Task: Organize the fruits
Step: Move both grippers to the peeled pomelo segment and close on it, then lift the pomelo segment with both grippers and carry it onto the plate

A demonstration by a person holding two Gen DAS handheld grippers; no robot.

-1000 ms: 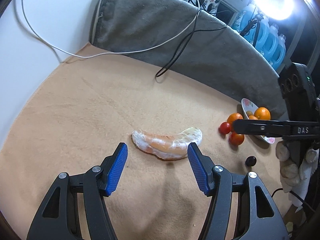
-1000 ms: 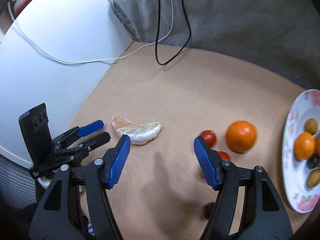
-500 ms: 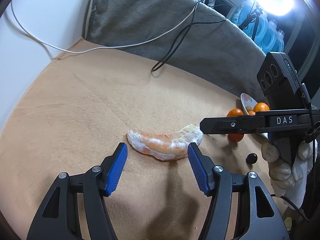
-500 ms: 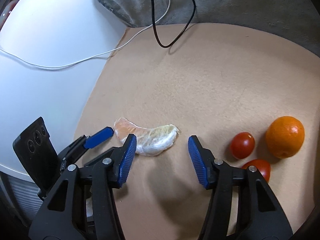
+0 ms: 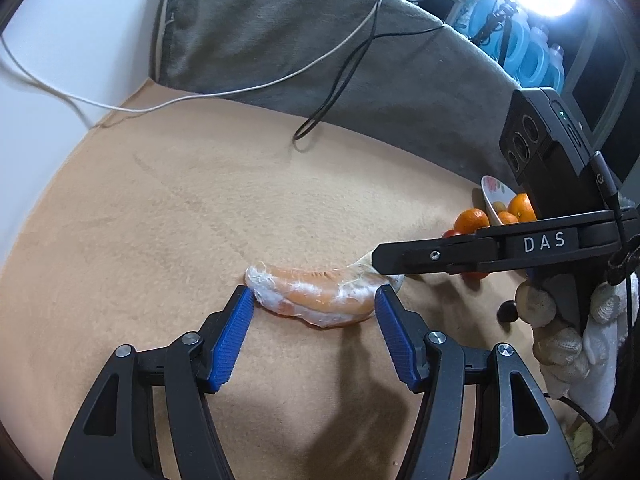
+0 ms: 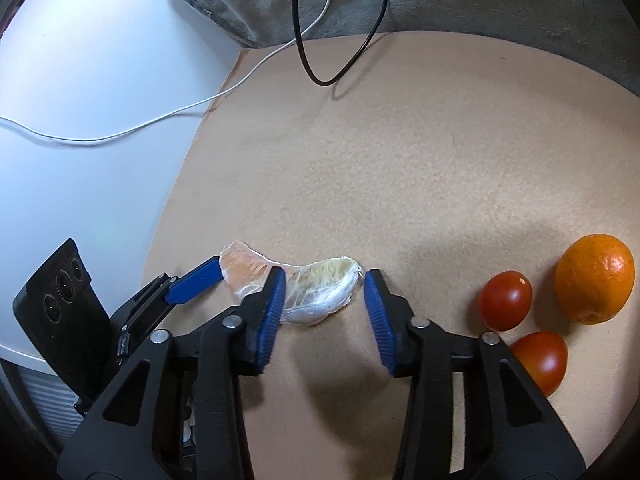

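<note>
From the left wrist, my left claw stands released, its blue pads flanking the wrapped fruit wedge lying on the tan counter, not pressing it. The right claw reaches in from the right over the wedge's far end.

From the right wrist, my right claw is closing around that end of the wedge; the left pad seems to touch the wrap, the right pad stands just clear. I'd squeeze gently, since the flesh looks soft, and keep clear of the tomatoes and orange at right.
</note>
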